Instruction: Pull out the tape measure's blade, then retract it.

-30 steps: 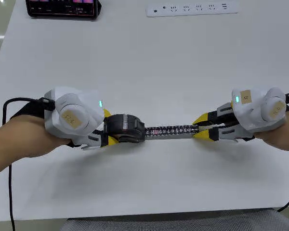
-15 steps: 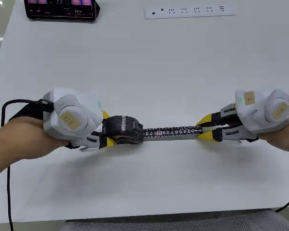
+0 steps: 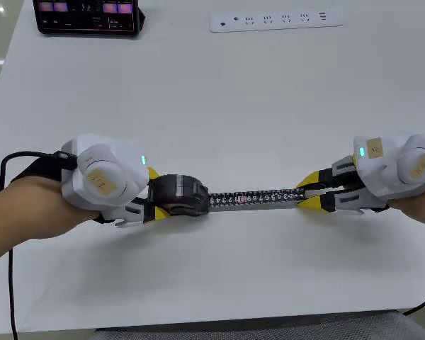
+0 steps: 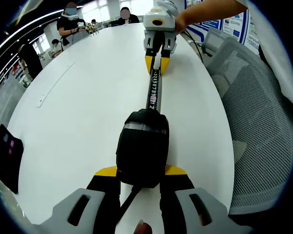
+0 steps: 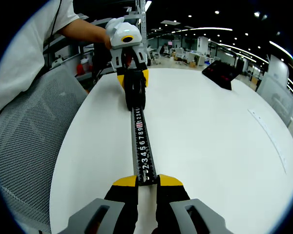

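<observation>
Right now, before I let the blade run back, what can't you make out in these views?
- The blade tip hook: hidden between the right tongs, right gripper view.
- Rear and underside of the tape measure case: covered by the left tongs, left gripper view.
- Numbers on the blade near the case: too small, head view.
- The dark device: cut off by the top edge, head view; screen unreadable.

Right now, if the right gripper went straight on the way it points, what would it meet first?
The right gripper, shut on the blade, points along it at the tape measure case. It would likely meet that case first, with the left gripper clamped on its far end.
</observation>
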`<action>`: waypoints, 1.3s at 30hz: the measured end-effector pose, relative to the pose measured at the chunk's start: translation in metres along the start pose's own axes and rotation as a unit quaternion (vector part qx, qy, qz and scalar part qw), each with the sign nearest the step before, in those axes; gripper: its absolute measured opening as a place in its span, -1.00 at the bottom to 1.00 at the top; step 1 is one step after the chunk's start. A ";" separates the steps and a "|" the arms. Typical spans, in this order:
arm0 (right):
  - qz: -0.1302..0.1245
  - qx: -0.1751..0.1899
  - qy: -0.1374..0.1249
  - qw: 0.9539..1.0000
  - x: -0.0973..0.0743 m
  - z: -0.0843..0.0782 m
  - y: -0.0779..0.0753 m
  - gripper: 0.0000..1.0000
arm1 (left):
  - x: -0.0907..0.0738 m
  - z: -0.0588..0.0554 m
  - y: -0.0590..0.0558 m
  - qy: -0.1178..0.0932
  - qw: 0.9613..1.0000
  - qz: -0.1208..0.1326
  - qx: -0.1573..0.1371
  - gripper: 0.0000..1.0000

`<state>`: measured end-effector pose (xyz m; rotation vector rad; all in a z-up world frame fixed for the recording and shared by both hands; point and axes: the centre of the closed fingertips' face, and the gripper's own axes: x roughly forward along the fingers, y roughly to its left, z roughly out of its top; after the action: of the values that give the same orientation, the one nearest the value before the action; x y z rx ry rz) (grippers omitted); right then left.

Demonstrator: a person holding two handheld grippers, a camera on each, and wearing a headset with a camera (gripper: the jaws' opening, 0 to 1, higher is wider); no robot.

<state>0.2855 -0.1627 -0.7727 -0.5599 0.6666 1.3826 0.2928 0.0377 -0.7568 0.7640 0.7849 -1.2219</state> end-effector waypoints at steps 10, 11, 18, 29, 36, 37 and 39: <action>-0.002 0.002 0.004 1.000 -0.008 -0.009 -0.002 -0.81 | 0.000 0.000 0.000 0.004 1.000 0.000 -0.001 -0.50; -0.003 0.002 0.004 1.000 -0.009 -0.010 -0.002 -0.81 | 0.000 0.000 0.000 0.004 1.000 0.000 -0.001 -0.50; -0.004 0.005 0.003 1.000 -0.016 -0.017 -0.003 -0.81 | 0.000 0.001 0.000 0.008 1.000 0.000 -0.003 -0.50; -0.010 0.007 0.007 1.000 -0.028 -0.029 -0.004 -0.81 | 0.000 0.000 -0.001 0.013 1.000 0.001 -0.003 -0.50; -0.012 0.009 0.014 1.000 -0.036 -0.038 -0.004 -0.81 | 0.000 0.001 -0.002 0.015 1.000 0.001 -0.002 -0.50; -0.013 0.010 0.014 1.000 -0.037 -0.039 -0.004 -0.81 | 0.000 0.002 -0.003 0.015 1.000 0.001 -0.002 -0.50; -0.014 0.011 0.016 1.000 -0.039 -0.041 -0.004 -0.81 | -0.001 0.002 -0.003 0.016 1.000 0.001 -0.002 -0.50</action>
<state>0.2831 -0.2191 -0.7731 -0.5733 0.6965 1.3422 0.2901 0.0359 -0.7553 0.7814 0.8124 -1.2094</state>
